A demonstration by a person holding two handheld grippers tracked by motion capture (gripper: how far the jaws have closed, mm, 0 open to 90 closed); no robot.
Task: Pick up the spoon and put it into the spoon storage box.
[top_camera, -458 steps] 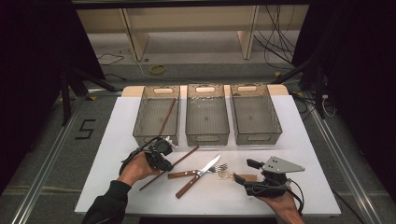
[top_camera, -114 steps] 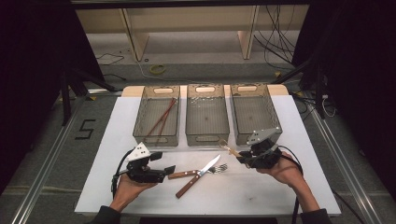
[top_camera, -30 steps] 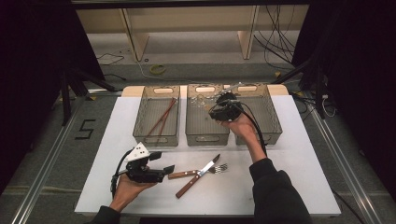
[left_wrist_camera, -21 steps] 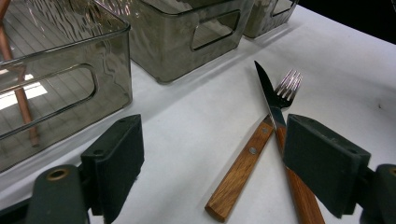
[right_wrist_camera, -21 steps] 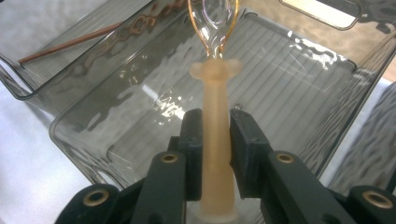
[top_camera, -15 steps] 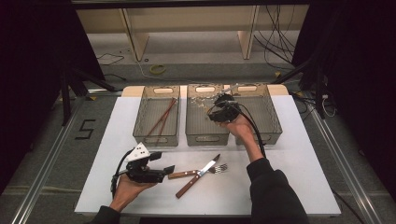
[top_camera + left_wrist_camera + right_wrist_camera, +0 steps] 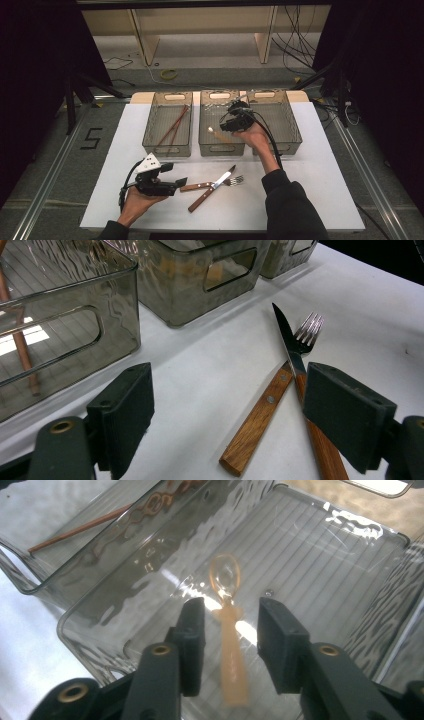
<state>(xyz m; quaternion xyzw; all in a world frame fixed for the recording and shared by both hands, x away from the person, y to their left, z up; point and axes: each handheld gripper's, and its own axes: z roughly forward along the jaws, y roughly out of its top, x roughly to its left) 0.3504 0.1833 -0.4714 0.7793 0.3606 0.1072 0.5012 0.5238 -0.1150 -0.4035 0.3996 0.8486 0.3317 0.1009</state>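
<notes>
Pale translucent spoon [image 7: 229, 630] now loose between pads of right gripper [image 7: 229, 630], jaws just opening, no pad contact; spoon blurred, dropping or lying in middle bin [image 7: 221, 145]. Reads as release: spoon sorted. Chopsticks [image 7: 172, 127] already in left bin [image 7: 167, 149]. Knife [image 7: 212, 188] and fork [image 7: 210, 184] crossed on white tabletop [image 7: 310, 190], likely next. Left gripper [image 7: 227, 415] rests near them, jaws wide, empty. Right bin [image 7: 287, 127] behind right hand. Dark room, grey floor, cables, wooden shelf legs beyond.
</notes>
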